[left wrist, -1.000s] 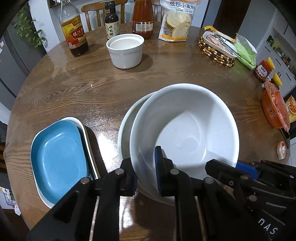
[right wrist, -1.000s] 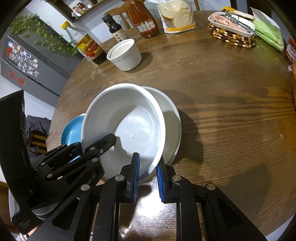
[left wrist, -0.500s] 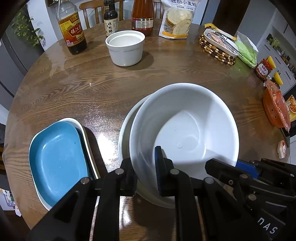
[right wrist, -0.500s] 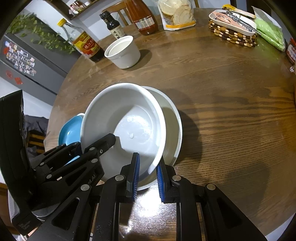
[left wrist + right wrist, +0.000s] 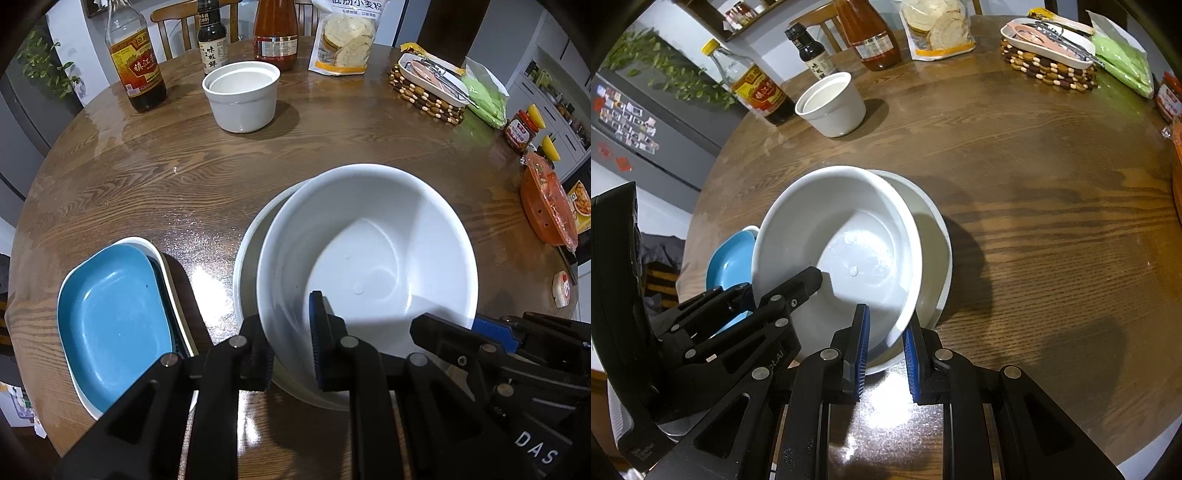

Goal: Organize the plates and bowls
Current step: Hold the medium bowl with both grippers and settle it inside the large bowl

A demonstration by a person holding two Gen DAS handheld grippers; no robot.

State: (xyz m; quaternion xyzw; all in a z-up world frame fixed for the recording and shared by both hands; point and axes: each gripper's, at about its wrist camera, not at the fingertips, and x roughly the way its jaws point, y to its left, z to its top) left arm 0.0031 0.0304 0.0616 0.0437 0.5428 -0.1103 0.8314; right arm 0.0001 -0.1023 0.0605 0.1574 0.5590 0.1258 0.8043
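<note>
Between the blue pads of the left gripper [image 5: 291, 345] sits the near rim of a large white bowl [image 5: 373, 254], pinched narrow, one finger inside and one outside. To its right, the right gripper [image 5: 884, 345] clamps the same rim further along. This bowl sits tilted inside a second white bowl [image 5: 934, 254] on the round wooden table [image 5: 155, 177]. Just left of the left gripper lies a blue plate [image 5: 110, 317] stacked in a white dish [image 5: 166, 266]. Far ahead stands a small white pot [image 5: 242, 96] near some bottles [image 5: 136, 55].
</note>
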